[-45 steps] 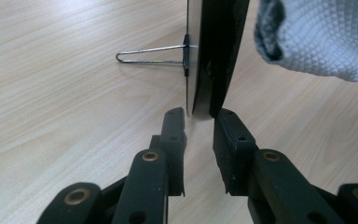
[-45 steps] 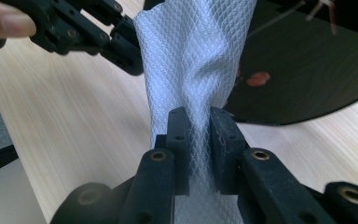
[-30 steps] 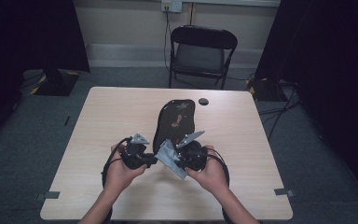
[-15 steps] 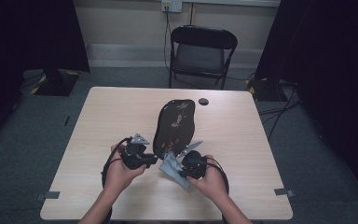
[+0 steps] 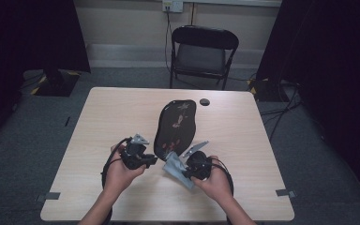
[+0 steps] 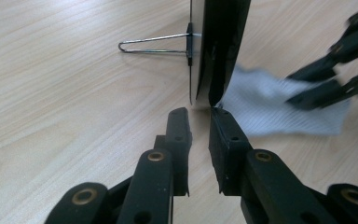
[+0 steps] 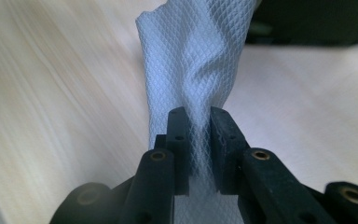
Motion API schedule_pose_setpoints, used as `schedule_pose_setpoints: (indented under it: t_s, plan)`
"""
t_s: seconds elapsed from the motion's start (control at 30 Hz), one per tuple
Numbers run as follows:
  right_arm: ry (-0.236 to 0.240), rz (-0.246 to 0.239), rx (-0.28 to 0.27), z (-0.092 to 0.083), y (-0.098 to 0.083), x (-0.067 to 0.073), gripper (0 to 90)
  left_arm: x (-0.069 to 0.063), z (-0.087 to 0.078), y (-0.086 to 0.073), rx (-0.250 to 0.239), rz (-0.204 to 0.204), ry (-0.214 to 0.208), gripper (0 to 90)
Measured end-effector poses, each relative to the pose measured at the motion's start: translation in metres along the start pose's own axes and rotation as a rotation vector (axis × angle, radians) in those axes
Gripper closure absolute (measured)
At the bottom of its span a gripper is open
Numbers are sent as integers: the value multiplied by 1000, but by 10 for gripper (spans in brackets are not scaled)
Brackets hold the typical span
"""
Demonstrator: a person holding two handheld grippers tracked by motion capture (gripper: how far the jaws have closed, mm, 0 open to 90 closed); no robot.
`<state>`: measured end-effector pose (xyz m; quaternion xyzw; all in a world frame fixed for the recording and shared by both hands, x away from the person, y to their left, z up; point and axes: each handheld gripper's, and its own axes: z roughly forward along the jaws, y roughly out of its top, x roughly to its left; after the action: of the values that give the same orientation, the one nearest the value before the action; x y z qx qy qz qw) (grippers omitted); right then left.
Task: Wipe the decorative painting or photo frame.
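Tray at table centre, 2 grippers at its near end

The tray (image 5: 176,126) lies lengthwise on the table (image 5: 98,117), a small round object (image 5: 204,101) just right of its far end. The left gripper (image 5: 151,161) sits left of the near end, the right gripper (image 5: 183,174) right of it, the cloth (image 5: 174,167) between them. A chair (image 5: 201,54) stands behind the table.

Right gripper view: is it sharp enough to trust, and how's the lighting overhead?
Right gripper view: white mesh cloth crisp at the tool, table behind smeared soft. High view: dim, edges black, glossy black oval tray readable. Left gripper view: evenly lit, far tool blurred.
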<state>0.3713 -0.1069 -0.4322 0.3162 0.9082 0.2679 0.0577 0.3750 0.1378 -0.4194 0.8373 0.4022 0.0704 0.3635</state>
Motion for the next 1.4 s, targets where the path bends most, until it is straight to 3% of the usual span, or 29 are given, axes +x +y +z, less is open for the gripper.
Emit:
schedule_pose_setpoints:
  t_s: [0.23,0.4,0.57,1.4]
  plan:
    - [-32,-37,-119,-47,26,8,798,1,1,0,-2,-4,-4,778]
    - [-35,-57,-155,-59,44,13,798,0,1,-1,-6,-8,0,779]
    - [-29,-58,-138,-48,47,16,797,2,2,-1,0,-5,-10,777]
    - [5,-42,-24,4,16,14,795,0,1,0,-5,-12,-10,779]
